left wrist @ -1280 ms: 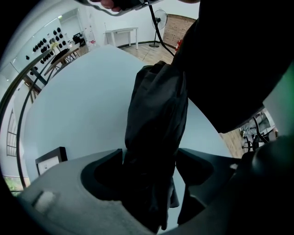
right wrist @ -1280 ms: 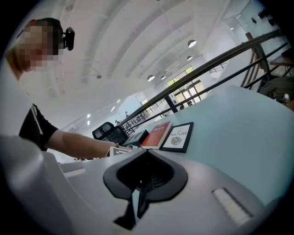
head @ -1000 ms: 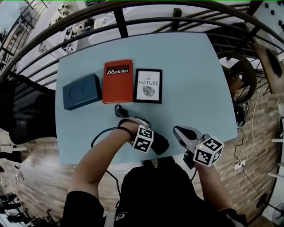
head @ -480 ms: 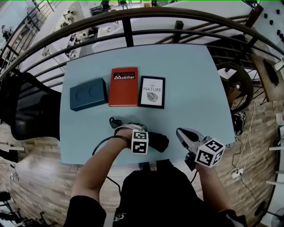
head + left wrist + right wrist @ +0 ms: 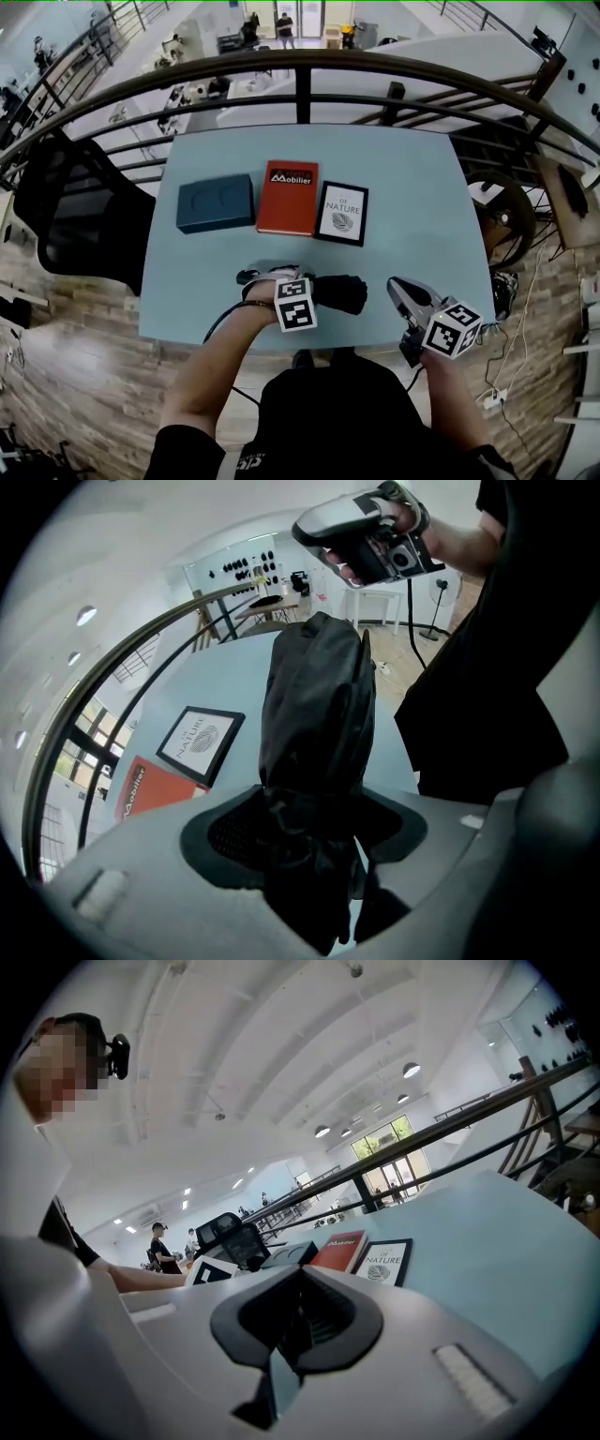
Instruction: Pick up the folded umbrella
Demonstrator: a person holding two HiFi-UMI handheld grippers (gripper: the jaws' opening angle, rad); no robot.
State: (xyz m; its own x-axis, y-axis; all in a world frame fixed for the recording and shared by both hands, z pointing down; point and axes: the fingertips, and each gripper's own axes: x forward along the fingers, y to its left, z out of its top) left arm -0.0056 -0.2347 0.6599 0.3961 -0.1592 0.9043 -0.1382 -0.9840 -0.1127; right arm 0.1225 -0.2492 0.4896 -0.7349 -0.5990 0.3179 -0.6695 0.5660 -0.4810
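Observation:
The folded umbrella [image 5: 337, 292] is black and in its sleeve. My left gripper [image 5: 292, 292] is shut on it near the handle end [image 5: 248, 277], and it lies level, just above the front of the pale blue table [image 5: 412, 187]. In the left gripper view the umbrella [image 5: 314, 714] stands up between the two pads, with the left gripper [image 5: 314, 827] clamped round its gathered fabric. My right gripper [image 5: 397, 285] hovers to the umbrella's right, apart from it and holding nothing. Its jaws look closed together in the right gripper view [image 5: 295, 1326]. It also shows at top right as the right gripper [image 5: 361, 532].
A dark blue case [image 5: 216, 204], a red book [image 5: 289, 198] and a framed "Nature" print [image 5: 342, 213] lie in a row across the table's middle. A black chair [image 5: 84, 206] stands left of the table. A curved railing [image 5: 300, 66] runs behind it. A person [image 5: 161, 1246] stands far off.
The umbrella has left the table and swung from a slant to level, carried by my left gripper, whose wrist rolled. Both grippers have risen.

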